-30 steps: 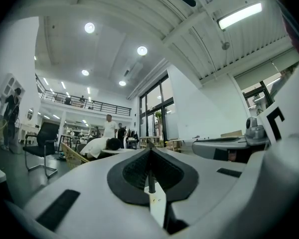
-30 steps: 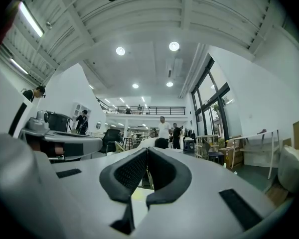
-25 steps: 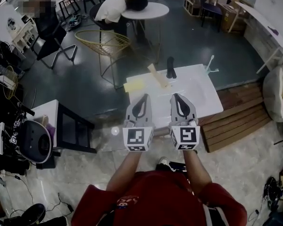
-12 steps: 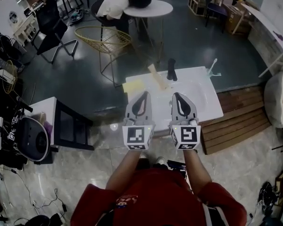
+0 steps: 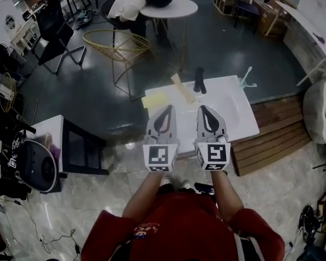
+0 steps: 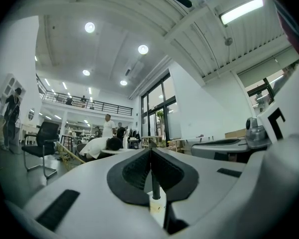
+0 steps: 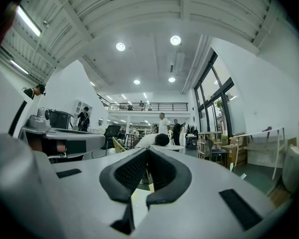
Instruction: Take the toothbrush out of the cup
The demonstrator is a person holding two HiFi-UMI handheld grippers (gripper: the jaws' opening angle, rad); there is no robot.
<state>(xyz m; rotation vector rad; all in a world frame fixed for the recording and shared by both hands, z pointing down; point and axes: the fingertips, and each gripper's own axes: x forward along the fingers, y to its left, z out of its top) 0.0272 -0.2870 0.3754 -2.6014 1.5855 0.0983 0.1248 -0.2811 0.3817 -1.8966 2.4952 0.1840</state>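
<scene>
The left gripper and right gripper sit side by side mid-frame, both pressed together, empty, near the white table.

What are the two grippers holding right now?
Nothing. The left gripper and the right gripper both have their jaws shut together with nothing between them, held side by side at the near edge of the white table.

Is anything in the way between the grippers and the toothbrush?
Nothing visible. The left gripper and right gripper, both shut, point across the table; only bare tabletop lies between them and the toothbrush at its far right corner.
</scene>
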